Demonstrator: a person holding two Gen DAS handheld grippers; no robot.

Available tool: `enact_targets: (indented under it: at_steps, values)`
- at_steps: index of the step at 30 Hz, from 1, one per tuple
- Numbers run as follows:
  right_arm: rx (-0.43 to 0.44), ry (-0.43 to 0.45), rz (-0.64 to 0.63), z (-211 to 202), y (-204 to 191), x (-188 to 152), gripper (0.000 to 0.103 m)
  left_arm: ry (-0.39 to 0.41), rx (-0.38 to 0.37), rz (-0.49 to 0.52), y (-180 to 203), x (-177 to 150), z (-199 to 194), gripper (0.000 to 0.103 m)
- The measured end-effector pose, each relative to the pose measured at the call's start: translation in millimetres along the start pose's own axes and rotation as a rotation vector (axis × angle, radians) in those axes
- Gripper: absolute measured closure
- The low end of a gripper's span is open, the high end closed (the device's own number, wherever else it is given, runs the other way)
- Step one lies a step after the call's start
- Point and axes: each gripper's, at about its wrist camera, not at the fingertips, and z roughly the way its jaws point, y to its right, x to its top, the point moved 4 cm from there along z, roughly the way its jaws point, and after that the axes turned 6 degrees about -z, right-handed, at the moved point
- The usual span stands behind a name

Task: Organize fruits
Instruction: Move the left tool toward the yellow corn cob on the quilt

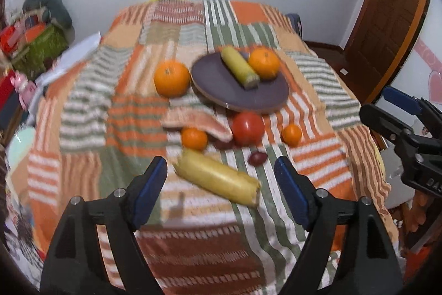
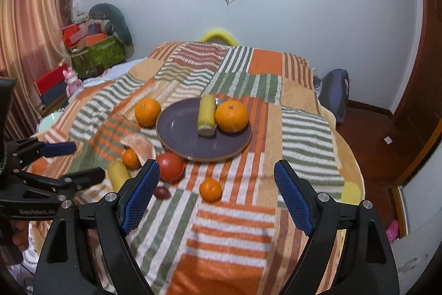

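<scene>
Purple plate [image 2: 176,140]: sits mid-cloth on the striped cover [image 2: 234,226]; holds one yellow cob-like piece [image 2: 206,115] and one large orange [image 2: 231,116], touching each other
Loose fruit: second large orange [image 1: 171,78] just beside the plate's left rim; red tomato [image 1: 247,128], two small oranges [image 1: 194,138] [image 1: 292,134], a pink slice [image 1: 197,121], a dark plum-like fruit [image 1: 257,158] and a long yellow piece [image 1: 218,179] lie near the plate's front edge
Left gripper [image 1: 221,184]: jaws wide apart, empty; the long yellow piece lies between and just ahead of them
Right gripper [image 2: 216,190]: jaws wide apart, empty; a small orange [image 2: 210,190] lies ahead
Step, as judged: pick the long yellow piece; close across its narrow width near the middle; lift level; set it on bare plate clear of the orange
Writing: lettering on both gripper bodies, too blurred to read
</scene>
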Motion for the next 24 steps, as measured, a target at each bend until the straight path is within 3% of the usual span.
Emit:
enact_targets:
  at_steps: [4,14,19,24]
  values:
    - [0.002,-0.004,0.002,-2.5,-0.7,-10.9,0.02,-0.069,-0.011,-0.025,8.3,-19.7,22.2,0.023]
    - [0.01,-0.028,0.031,5.4,7.5,-25.3,0.02,-0.134,0.08,-0.078,7.3,-32.9,73.9,0.023]
    - [0.009,-0.035,0.071,8.0,19.8,-29.5,0.02,-0.131,0.035,-0.09,-9.5,-36.8,63.7,0.023]
    - [0.007,-0.047,0.088,13.1,24.4,-31.9,0.02,-0.093,0.096,-0.037,-35.3,-39.5,38.3,0.023]
